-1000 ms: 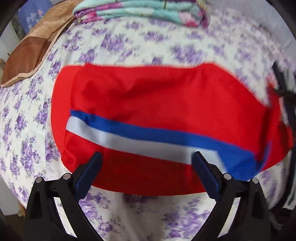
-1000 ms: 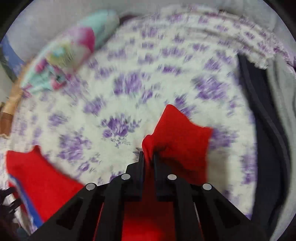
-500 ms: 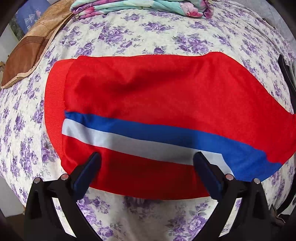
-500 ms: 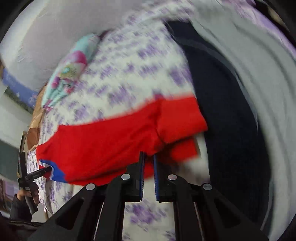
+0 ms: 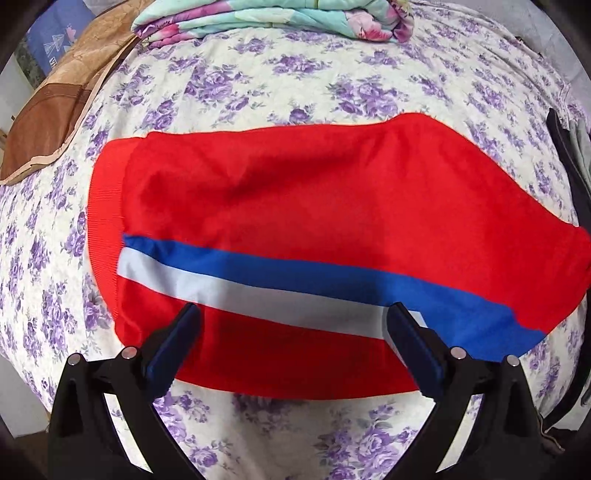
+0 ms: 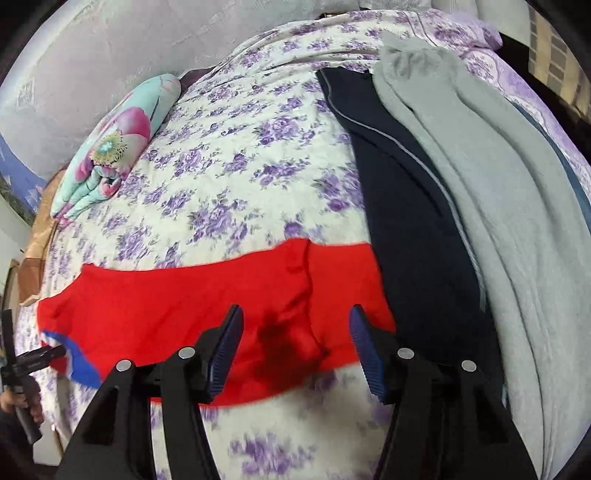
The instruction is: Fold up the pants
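left wrist view: my left gripper [image 5: 293, 332] is spread wide, nothing pinched. the red pants [image 5: 314, 229] lie flat on the floral bedsheet [image 5: 332, 88] just ahead of and under my fingertips, waistband [image 5: 105, 229] out past my left finger, blue and white stripe [image 5: 295, 280] running across between both tips. near edge of the fabric sits just behind the pads. a folded pastel quilt [image 5: 266, 18] is far ahead at the top of the bed, a brown cushion [image 5: 48, 110] far ahead-left. dark clothing [image 5: 565, 158] at the far right edge. nothing blocks the pants.

right wrist view: my right gripper [image 6: 295, 347] is opening, jaws already well apart, pads clear of the cloth. the pants' folded red end [image 6: 258, 302] lies loose between and ahead of my fingers, a creased seam just ahead of the gap. right beside my right finger: navy garment [image 6: 413, 221] touching the red edge, then a grey garment [image 6: 498, 206] further right. same quilt [image 6: 114, 147] far ahead-left. the left gripper [image 6: 22, 365] shows at the far left edge, by the striped end.
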`<state>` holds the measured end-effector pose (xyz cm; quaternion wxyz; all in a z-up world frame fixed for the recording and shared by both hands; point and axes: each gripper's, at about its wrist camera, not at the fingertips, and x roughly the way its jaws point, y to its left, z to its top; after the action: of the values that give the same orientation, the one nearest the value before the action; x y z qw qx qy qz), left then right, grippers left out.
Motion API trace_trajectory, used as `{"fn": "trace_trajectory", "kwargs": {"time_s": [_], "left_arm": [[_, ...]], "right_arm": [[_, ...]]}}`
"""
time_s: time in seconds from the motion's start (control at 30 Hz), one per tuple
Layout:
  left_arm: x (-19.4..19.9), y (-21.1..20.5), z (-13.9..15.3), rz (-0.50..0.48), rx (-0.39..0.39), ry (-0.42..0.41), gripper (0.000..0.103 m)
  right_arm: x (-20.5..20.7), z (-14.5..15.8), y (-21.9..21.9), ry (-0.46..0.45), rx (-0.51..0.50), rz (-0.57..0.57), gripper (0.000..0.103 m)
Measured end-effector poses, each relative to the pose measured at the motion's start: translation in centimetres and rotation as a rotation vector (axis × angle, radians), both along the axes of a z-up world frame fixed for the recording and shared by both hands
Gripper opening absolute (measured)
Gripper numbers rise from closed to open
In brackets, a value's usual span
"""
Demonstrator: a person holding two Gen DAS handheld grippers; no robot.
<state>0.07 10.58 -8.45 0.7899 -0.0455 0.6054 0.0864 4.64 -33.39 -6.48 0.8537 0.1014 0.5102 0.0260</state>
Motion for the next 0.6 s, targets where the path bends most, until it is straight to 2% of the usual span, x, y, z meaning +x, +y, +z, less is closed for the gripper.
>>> {"fn": "trace_trajectory", "kwargs": {"time_s": [0.03, 0.1, 0.17, 0.23, 0.3, 0.43, 0.5, 0.53, 0.57, 0.6], "left_arm": [[-0.1, 0.0, -0.1, 0.002, -0.005, 0.001, 0.098], [-0.2, -0.2, -0.1, -0.001, -0.012, 0.001, 0.098], [-0.6, -0.5, 0.0, -0.002, -0.022, -0.003, 0.098], [-0.6, -1.6, 0.9, -0.024, -0.073, -0.030, 0.098], [-0.6, -3.1, 1.8, -0.080, -0.103, -0.061, 0.098], [1.1, -9.4, 3.5, -0.255, -0.149, -0.126, 0.098], [2.4, -13.5, 3.6, -0.351, -0.182, -0.137, 0.098], [2.9, -15.3, 3.5, -0.385, -0.191, -0.144, 0.098], [3.5, -17.5, 3.2, -0.430, -0.194, -0.152, 0.098], [4.2, -19.3, 2.5, -0.462, -0.184, -0.152, 0.098]], "right_arm": [[0.4, -0.4, 0.6, 0.011, -0.036, 0.024, 0.060], [0.6, -2.5, 1.3, 0.118, -0.156, 0.090, 0.060], [-0.4, -3.3, 0.4, 0.165, -0.140, 0.104, 0.063], [-1.4, -3.4, -1.1, 0.205, -0.116, 0.088, 0.069], [-1.9, -2.1, -1.5, 0.177, -0.087, 0.093, 0.069], [-0.9, 2.1, 0.1, 0.023, -0.099, 0.139, 0.069], [0.1, 3.4, 1.3, -0.053, -0.032, 0.164, 0.068], [0.6, 3.5, 1.8, -0.059, 0.017, 0.175, 0.063], [1.7, 2.9, 2.3, -0.037, 0.103, 0.183, 0.055], [2.4, 2.1, 2.8, -0.013, 0.157, 0.190, 0.052]]}}
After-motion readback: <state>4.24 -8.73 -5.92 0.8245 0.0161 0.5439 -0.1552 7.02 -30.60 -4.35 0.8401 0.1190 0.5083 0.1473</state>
